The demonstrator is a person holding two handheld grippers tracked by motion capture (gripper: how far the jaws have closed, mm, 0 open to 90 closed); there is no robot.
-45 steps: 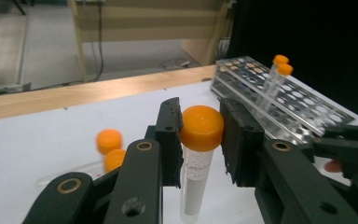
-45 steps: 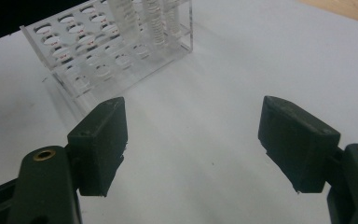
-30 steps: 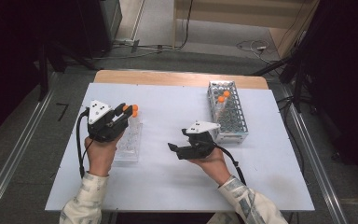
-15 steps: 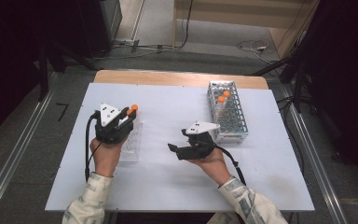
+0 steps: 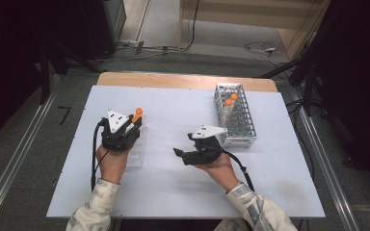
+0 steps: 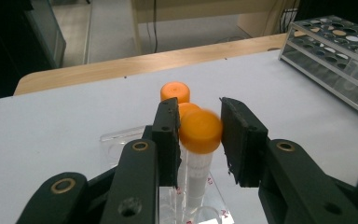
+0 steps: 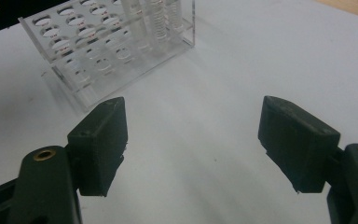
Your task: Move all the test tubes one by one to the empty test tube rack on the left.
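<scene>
Tabletop [image 5: 173, 192], white and wide, carries everything. Toward two o'clock on it stands a metal wire rack [image 5: 235, 115] with two orange-capped tubes upright in its far cells. At nine o'clock sits a clear plastic rack [image 6: 121, 137], smaller, holding more orange-capped tubes. The right gripper [image 5: 185, 153] rests near the table's centre in the person's hand, pointing toward nine o'clock with its jaws spread wide and nothing between them; in the right gripper view the clear rack lies at eleven o'clock beyond them. The left gripper [image 6: 198, 135] hangs over the clear rack, jaws narrow around the nearest tube [image 6: 199, 163]. Its jaws have just been opening slightly, and a sliver of gap shows beside the blurred orange cap [image 6: 200, 131], so the pads bracket the tube without clearly pressing it.
</scene>
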